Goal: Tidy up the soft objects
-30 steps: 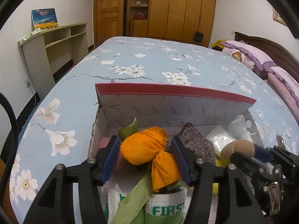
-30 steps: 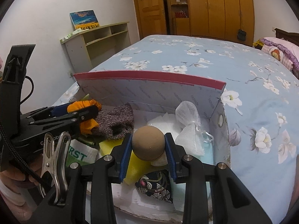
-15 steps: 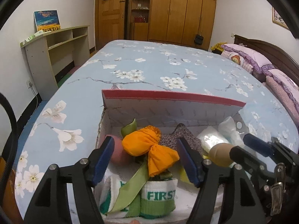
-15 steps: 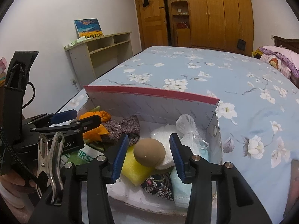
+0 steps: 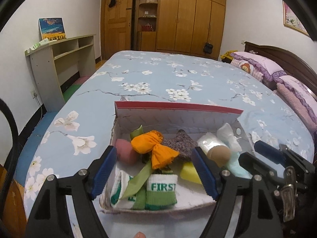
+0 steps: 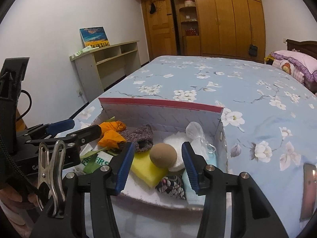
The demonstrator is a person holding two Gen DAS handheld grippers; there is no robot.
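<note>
Looking along my left gripper [image 5: 153,175], I see its jaws opening with nothing gripped; the blue pads [image 5: 104,173] stand clear on either side of the orange cloth bundle [image 5: 153,148], which lies in the cardboard box [image 5: 178,113] just beyond the fingertips. Past the left pad sits a pink ball [image 5: 125,152]; past the right pad lie a yellow sponge [image 5: 189,172] and a tan ball [image 5: 219,154]. Between the fingers, nearest me, is a green and white sock [image 5: 161,191] reading "FIRST"; the second sock beside it is crossed by a green ribbon [image 5: 138,180], so its print is unreadable. A grey knitted sock [image 5: 179,143] lies behind the bundle. The right gripper [image 5: 263,160] crowds in from the right side and covers that corner of the box.

Along my right gripper [image 6: 156,163], the jaws are opening too, holding nothing: the tan ball [image 6: 162,155] rests between the pads, on the yellow sponge [image 6: 146,168], clear of both. A white mesh pouch [image 6: 195,132] sits beyond the right finger; a dark patterned cloth [image 6: 172,184] lies near the front wall. The left gripper [image 6: 79,130] cuts across the orange bundle [image 6: 112,133], and the sock's lettering is only partly legible. The box [image 6: 158,105] stands on the flowered bedspread [image 6: 247,103].
</note>
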